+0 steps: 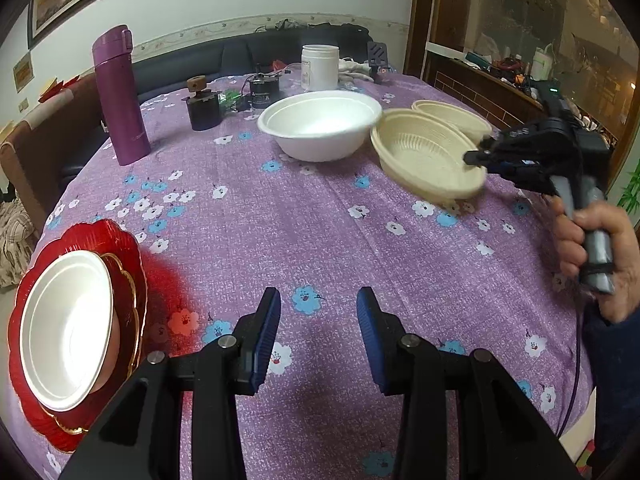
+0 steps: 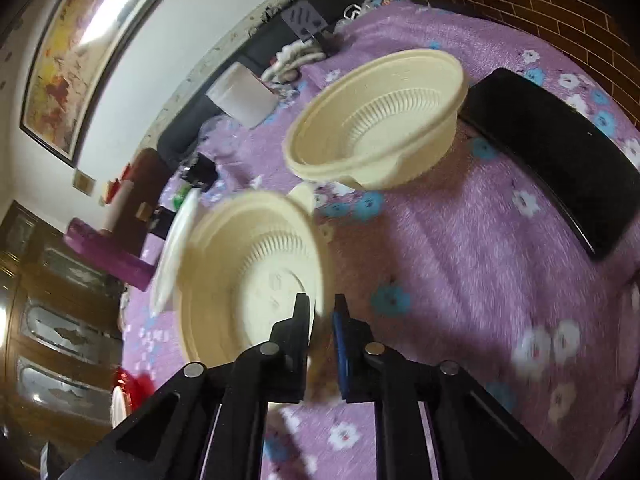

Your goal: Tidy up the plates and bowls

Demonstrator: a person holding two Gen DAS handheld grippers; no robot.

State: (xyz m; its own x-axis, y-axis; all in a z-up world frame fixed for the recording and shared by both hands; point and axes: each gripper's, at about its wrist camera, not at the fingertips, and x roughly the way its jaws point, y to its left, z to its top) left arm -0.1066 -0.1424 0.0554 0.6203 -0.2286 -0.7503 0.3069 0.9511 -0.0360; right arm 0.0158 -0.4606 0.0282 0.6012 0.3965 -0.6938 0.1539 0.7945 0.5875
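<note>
My right gripper (image 1: 474, 157) (image 2: 322, 308) is shut on the rim of a cream ribbed bowl (image 1: 424, 156) (image 2: 248, 276) and holds it tilted above the purple flowered tablecloth (image 1: 320, 232). A second cream bowl (image 1: 452, 114) (image 2: 376, 120) sits on the table behind it. A large white bowl (image 1: 320, 122) stands at the middle back. At the near left a white bowl (image 1: 64, 328) sits on stacked red plates (image 1: 128, 248). My left gripper (image 1: 318, 332) is open and empty over the near table.
A purple flask (image 1: 120, 96), a dark jar (image 1: 204, 106), a black device (image 1: 262, 92) and a white canister (image 1: 320, 66) stand along the back. A black flat object (image 2: 552, 152) lies on the table at the right. A cabinet (image 1: 500, 76) stands beyond the table.
</note>
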